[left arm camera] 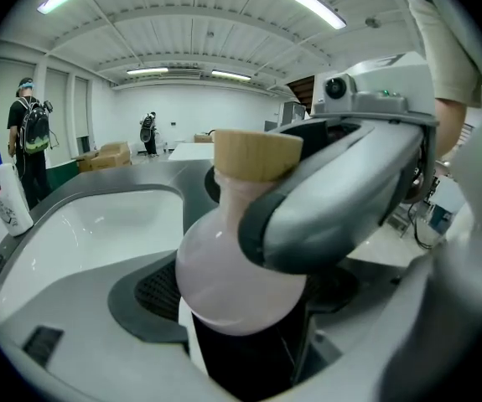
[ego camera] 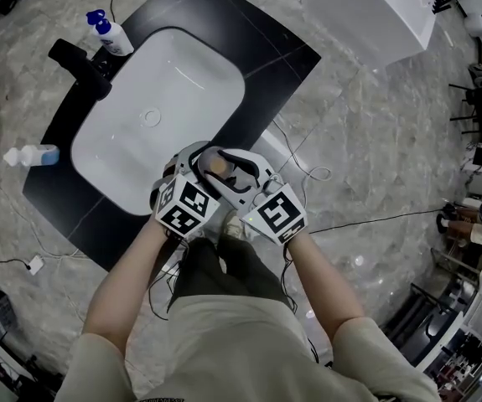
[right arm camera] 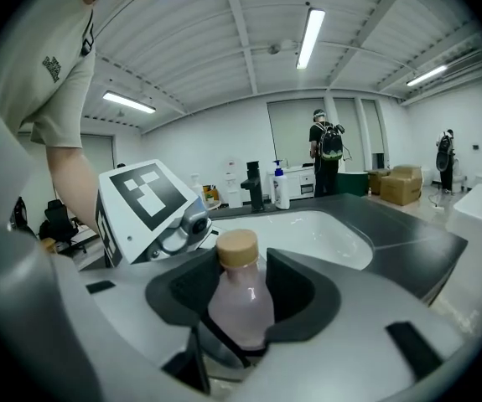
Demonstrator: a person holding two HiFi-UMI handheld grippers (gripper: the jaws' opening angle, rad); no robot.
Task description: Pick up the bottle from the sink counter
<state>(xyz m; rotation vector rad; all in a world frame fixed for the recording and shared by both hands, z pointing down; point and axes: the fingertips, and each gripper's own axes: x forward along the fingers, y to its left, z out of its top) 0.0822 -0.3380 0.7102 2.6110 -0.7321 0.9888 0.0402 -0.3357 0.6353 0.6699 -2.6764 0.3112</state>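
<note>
A pale pink bottle [ego camera: 215, 164] with a tan cap is held upright over the near rim of the white sink [ego camera: 161, 107]. My left gripper [ego camera: 197, 159] is shut on its round body [left arm camera: 224, 266]; one dark pad [left arm camera: 158, 290] lies against its side, and the other is hidden. My right gripper [ego camera: 239, 167] comes in from the other side. In the right gripper view the bottle [right arm camera: 241, 304] stands between its two dark pads [right arm camera: 295, 296], which lie against the shoulder below the cap. The right gripper's grey jaw covers part of the bottle in the left gripper view.
The sink sits in a black counter [ego camera: 257, 57] on a marble floor. A black faucet [ego camera: 81, 65] and a blue-capped pump bottle [ego camera: 111, 36] stand at its far end. A small bottle [ego camera: 33, 155] lies to the left. A white block [ego camera: 375, 11] is at the top right. Cables [ego camera: 308, 174] trail nearby.
</note>
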